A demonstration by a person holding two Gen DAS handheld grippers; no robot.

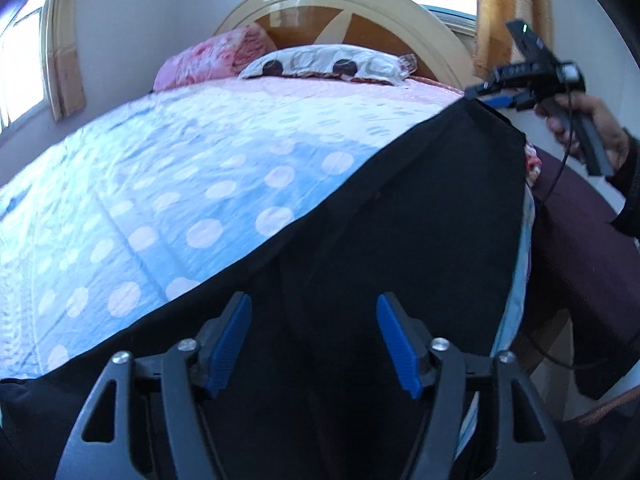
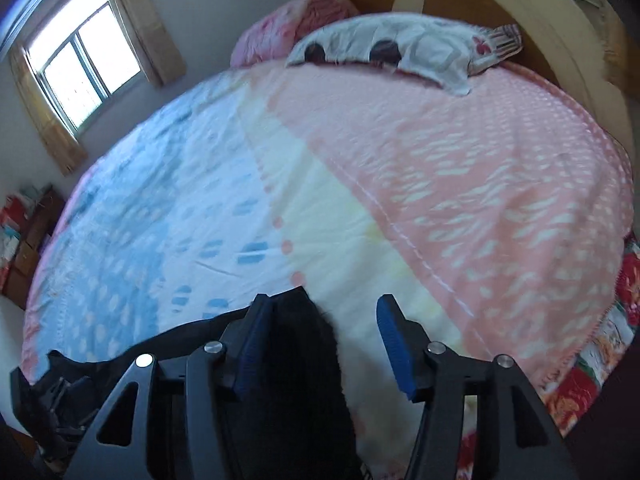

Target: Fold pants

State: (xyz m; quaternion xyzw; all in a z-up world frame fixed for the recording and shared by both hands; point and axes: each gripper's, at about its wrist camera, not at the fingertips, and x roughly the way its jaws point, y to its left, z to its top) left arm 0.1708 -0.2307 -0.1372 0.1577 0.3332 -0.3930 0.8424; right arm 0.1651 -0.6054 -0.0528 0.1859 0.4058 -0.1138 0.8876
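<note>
Pants (image 1: 400, 208), black, spread flat along the near side of the bed, running from 6 o'clock up to 1 o'clock in the left wrist view. Bedspread (image 2: 200, 208), blue with pale dots toward 9 o'clock, a cream band through the middle, pink toward 3 o'clock. Headboard (image 1: 360, 4), curved wood, at 12 o'clock. Pillow (image 2: 400, 52), white with dark spots, against the headboard; pink cushion (image 2: 288, 24) just beside it toward 11 o'clock. Left gripper (image 1: 314, 344), fingers well apart above the black cloth, nothing pinched between them. Right gripper (image 2: 320, 344), fingers apart, a pants corner lying against the left pad and clear of the right pad; no grip.
</note>
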